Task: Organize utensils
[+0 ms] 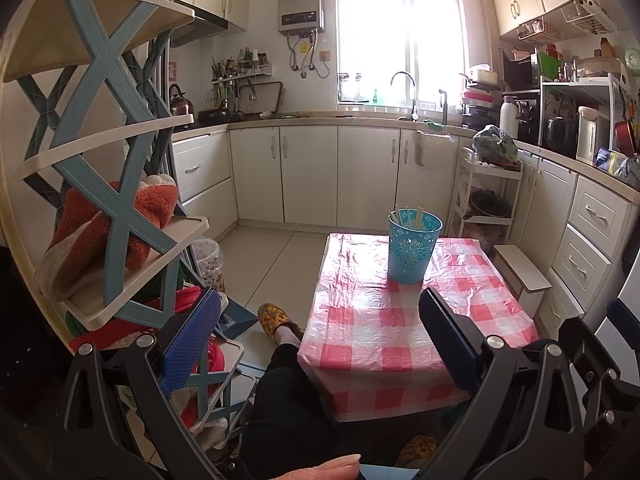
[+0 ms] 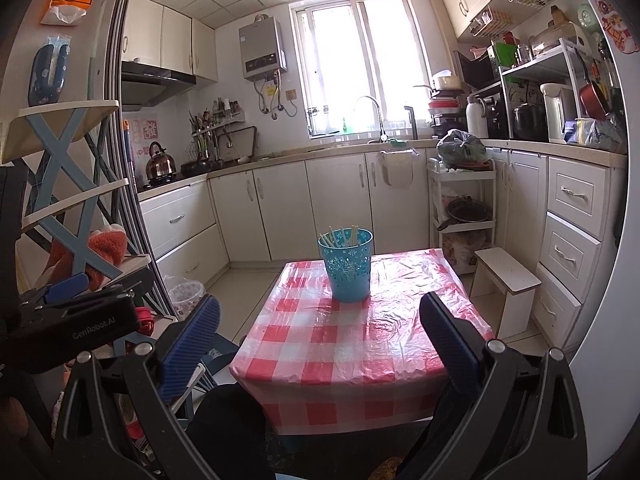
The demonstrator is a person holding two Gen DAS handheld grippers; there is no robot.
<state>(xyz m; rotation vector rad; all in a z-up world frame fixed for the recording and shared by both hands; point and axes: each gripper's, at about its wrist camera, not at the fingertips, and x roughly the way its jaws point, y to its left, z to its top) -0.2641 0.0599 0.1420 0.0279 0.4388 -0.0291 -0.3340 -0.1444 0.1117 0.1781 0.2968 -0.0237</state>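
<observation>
A turquoise perforated cup [image 1: 413, 247] stands at the far end of a small table covered in red-and-white checked plastic [image 1: 404, 332]. Several pale chopsticks [image 1: 416, 216] stand inside it. The cup [image 2: 348, 265], chopsticks [image 2: 340, 236] and table [image 2: 352, 352] also show in the right wrist view. My left gripper [image 1: 320, 340] is open and empty, held back from the table's near edge. My right gripper [image 2: 320, 340] is open and empty, also short of the table. The left gripper's body [image 2: 72, 328] shows at the left of the right wrist view.
A blue-and-cream shelf rack [image 1: 108, 184] with slippers stands close on the left. A person's leg and slippered foot [image 1: 276, 322] are beside the table. A white step stool [image 2: 508, 280] stands right of the table. Kitchen cabinets, a sink [image 1: 404, 114] and a white trolley [image 1: 488, 204] line the walls.
</observation>
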